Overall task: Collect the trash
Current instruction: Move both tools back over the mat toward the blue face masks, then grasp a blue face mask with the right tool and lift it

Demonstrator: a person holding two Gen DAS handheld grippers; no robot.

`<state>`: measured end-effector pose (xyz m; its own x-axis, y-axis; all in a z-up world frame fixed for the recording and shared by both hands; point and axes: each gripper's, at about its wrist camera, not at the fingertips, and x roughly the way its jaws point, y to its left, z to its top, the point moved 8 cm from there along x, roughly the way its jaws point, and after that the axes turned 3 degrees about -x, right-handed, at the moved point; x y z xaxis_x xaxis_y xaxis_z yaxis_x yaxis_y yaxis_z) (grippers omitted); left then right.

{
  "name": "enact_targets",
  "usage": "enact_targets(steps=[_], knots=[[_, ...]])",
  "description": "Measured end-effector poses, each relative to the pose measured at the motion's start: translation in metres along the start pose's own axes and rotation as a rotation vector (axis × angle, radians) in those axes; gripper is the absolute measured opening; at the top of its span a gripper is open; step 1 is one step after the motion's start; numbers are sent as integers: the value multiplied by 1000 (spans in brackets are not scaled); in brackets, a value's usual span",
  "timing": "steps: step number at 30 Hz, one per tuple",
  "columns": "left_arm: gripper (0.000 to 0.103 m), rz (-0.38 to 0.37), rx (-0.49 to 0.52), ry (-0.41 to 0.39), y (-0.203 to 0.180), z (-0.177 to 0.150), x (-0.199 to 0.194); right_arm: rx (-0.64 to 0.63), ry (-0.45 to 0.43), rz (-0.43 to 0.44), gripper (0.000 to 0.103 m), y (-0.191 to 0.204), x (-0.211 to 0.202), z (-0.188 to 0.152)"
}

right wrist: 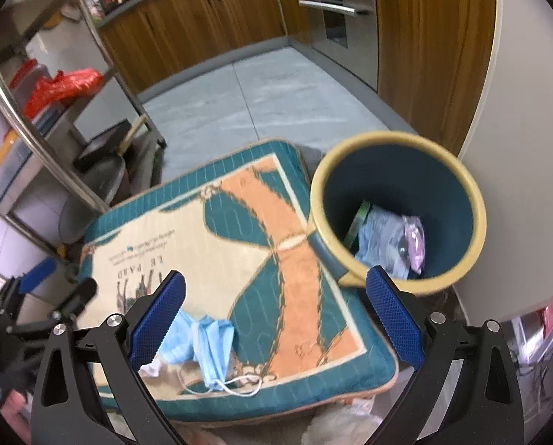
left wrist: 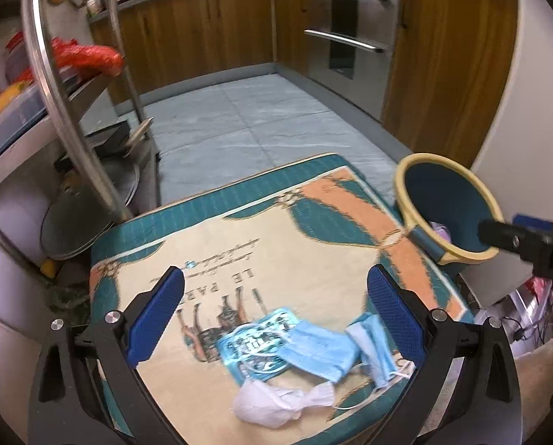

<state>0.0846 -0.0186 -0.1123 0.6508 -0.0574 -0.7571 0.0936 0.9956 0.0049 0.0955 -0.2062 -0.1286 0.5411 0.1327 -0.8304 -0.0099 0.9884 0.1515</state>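
A patterned teal and orange cushion (left wrist: 313, 230) carries the trash: two blue face masks (left wrist: 319, 348), a blue printed wrapper (left wrist: 254, 345) and a crumpled white tissue (left wrist: 272, 404). My left gripper (left wrist: 276, 319) hangs open just above this pile, empty. A dark blue bin with a yellow rim (right wrist: 399, 207) stands at the cushion's right corner, holding blue, green and pink scraps (right wrist: 388, 237). My right gripper (right wrist: 276, 319) is open and empty, hovering over the cushion (right wrist: 239, 244) beside the bin, with a blue mask (right wrist: 209, 348) under its left finger. In the left wrist view the bin (left wrist: 447, 207) is partly covered by the right gripper's body (left wrist: 529, 244).
A steel rack (left wrist: 72, 111) with a red bag (left wrist: 87, 55), pans and boxes stands left of the cushion. Grey tiled floor (left wrist: 246, 118) stretches ahead to wooden cabinets and a steel oven (left wrist: 347, 29). A white wall (right wrist: 529, 148) rises right of the bin.
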Motion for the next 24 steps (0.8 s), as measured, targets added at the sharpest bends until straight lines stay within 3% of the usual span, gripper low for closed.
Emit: enact_targets(steps=[6,18,21,24], knots=[[97,51,-78,35,30,-7,9,-36,56,-14,97,21,19,-25],[97,117,-79,73,72,-28,17,-137,160,-8,96,77,64,-66],[97,131,-95,80,83,-31,18,-189,195,-4,93,91,78,-75],[97,131,-104,79,88,-31,19,-230,234,-12,77,100,90,-82]])
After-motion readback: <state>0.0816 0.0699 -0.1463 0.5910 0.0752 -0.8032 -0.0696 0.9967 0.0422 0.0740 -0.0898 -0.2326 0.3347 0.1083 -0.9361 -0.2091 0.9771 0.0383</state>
